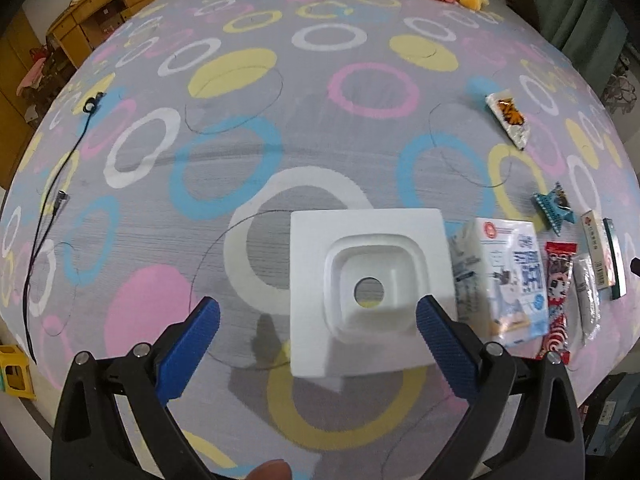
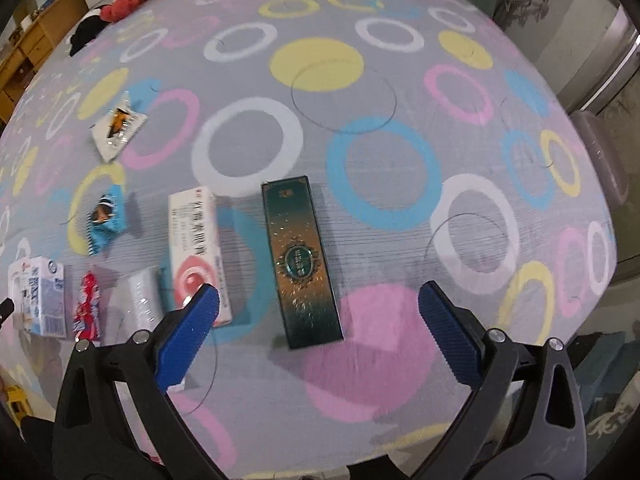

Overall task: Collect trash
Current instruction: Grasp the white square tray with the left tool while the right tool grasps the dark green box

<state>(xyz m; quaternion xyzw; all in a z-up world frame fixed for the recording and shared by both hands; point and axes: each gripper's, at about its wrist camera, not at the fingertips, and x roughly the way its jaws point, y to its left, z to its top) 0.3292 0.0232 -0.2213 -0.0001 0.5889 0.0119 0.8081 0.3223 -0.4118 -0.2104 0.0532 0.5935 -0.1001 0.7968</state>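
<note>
Left gripper wide open over white foam tray (empty). Right gripper gaping above green box; off-centre closing risks nudging white carton alongside.

A white square foam tray with a sunken middle and a round hole sits low in the centre of the left wrist view. Right of it stands a white and blue milk carton, then a red wrapper and a clear silvery packet. In the right wrist view, a dark green box lies flat at the centre, lengthwise up the frame, and a white and pink box lies just to its left. A blue wrapper lies at mid left and a white and orange wrapper at upper left.
</note>
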